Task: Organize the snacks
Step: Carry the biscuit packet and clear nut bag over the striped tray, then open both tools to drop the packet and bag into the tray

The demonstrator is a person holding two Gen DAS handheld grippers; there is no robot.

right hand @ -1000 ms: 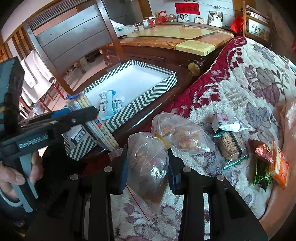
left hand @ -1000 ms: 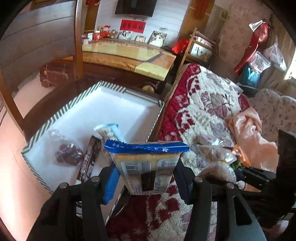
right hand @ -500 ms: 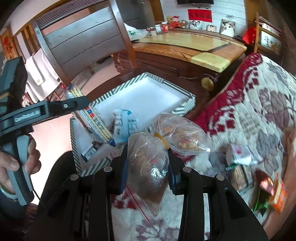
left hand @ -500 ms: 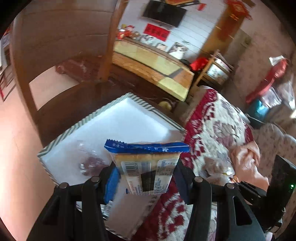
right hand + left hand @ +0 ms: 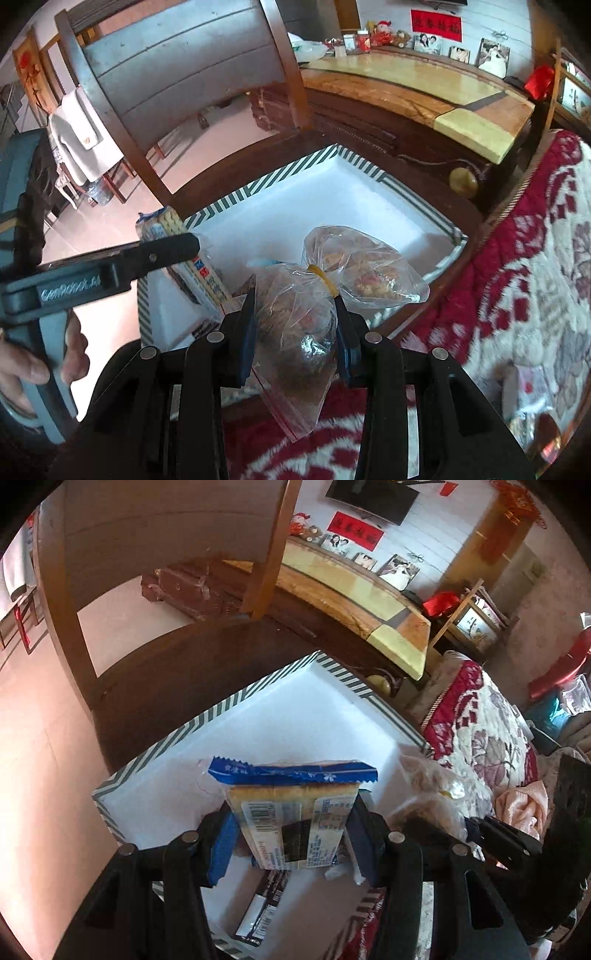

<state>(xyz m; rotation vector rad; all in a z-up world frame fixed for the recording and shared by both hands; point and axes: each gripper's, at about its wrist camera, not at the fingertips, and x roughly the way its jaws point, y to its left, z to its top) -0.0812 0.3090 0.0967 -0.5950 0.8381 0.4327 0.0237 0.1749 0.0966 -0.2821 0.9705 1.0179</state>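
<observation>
My left gripper [image 5: 291,834] is shut on a blue-edged cracker packet [image 5: 291,812] and holds it above the near part of the white box with a green-striped rim [image 5: 258,690]. In the right wrist view the packet [image 5: 184,258] hangs over the box's left edge [image 5: 258,184]. My right gripper [image 5: 295,328] is shut on a clear plastic bag of brown snacks [image 5: 332,280], tied with a yellow band, above the box's near side. The bag also shows in the left wrist view [image 5: 424,794]. A dark snack bar [image 5: 258,912] lies in the box.
The box sits on a dark wooden chair seat [image 5: 166,672] with a tall wooden back [image 5: 177,59]. A red and white floral blanket [image 5: 517,258] lies to the right with a snack packet [image 5: 528,384] on it. A wooden cabinet [image 5: 424,85] stands behind.
Both grippers have moved left from the blanket to above the box, each carrying its snack. The view now looks down into the box from closer.
</observation>
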